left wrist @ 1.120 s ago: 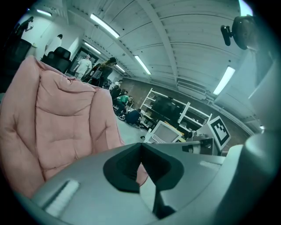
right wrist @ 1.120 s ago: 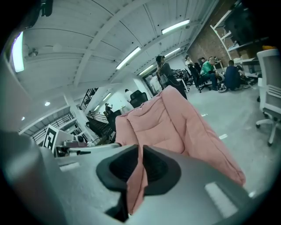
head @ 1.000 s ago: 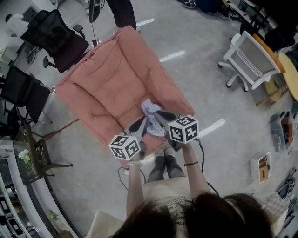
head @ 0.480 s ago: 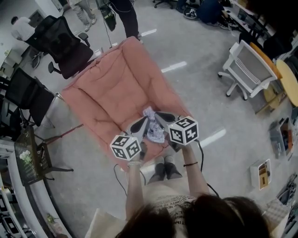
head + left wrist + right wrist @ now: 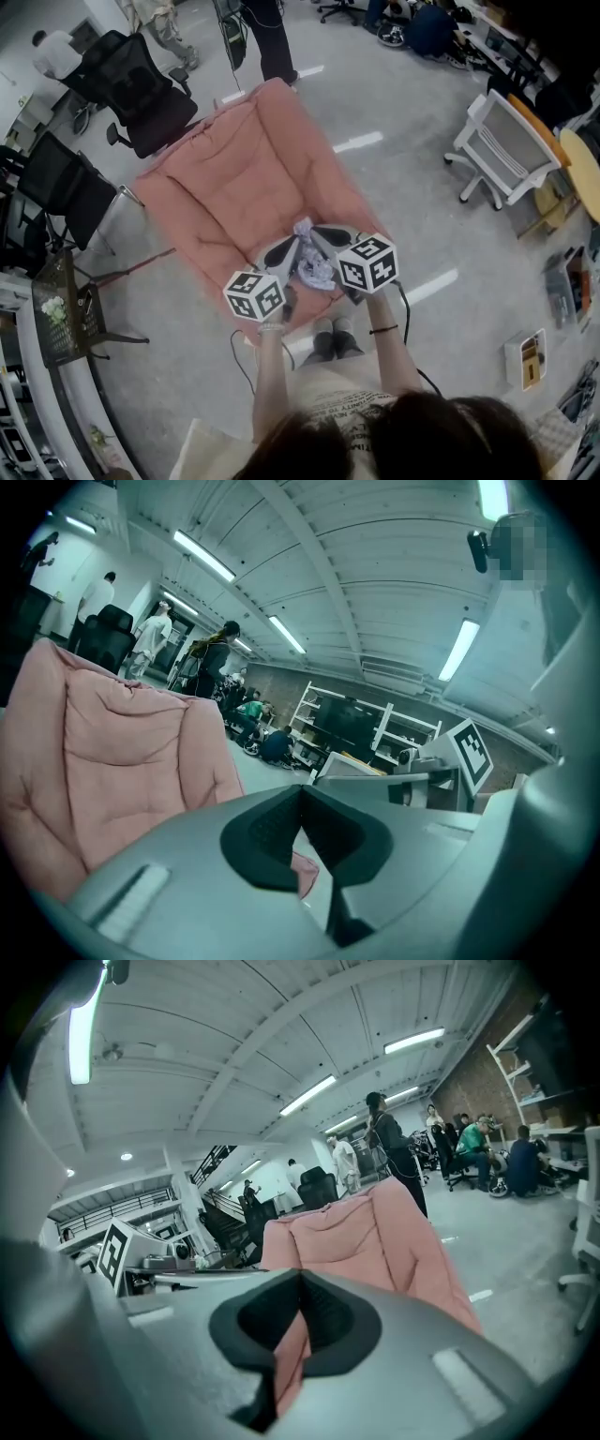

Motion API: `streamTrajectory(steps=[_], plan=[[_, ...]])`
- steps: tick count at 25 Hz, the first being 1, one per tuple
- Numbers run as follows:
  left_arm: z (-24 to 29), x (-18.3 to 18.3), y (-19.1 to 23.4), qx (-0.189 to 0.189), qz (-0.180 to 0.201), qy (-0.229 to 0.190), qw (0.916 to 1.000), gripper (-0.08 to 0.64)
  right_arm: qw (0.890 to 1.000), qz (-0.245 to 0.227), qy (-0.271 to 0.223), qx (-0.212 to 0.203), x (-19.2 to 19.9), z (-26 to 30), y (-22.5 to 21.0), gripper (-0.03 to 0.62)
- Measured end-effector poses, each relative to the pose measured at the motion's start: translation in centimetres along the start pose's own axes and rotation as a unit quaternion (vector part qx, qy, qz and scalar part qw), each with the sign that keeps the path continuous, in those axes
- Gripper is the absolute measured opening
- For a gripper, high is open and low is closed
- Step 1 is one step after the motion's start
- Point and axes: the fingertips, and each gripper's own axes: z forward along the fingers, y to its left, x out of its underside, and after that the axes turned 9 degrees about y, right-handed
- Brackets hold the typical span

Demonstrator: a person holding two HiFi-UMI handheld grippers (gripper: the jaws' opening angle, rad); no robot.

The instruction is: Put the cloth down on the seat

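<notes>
The cloth (image 5: 314,270) is laid at the front of the seat (image 5: 234,187). The left tool (image 5: 281,251) and right tool (image 5: 330,234) are closed on nothing. They should be lifted off slowly.

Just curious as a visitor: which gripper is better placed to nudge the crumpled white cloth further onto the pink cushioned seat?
Probably the right gripper: the crumpled white cloth seems nearer it than the left gripper. Both are shut, empty.

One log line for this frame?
cloth: on seat, near front | left gripper: shut, empty | right gripper: shut, empty
</notes>
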Motion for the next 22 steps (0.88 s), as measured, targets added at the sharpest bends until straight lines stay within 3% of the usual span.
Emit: streamTrajectory(steps=[22], plan=[[-3.0, -0.1, 0.0, -0.022, 0.01, -0.009, 0.9997, 0.005, 1.0, -0.016, -0.008, -0.025, -0.4, 0.4, 2.6, 0.002]])
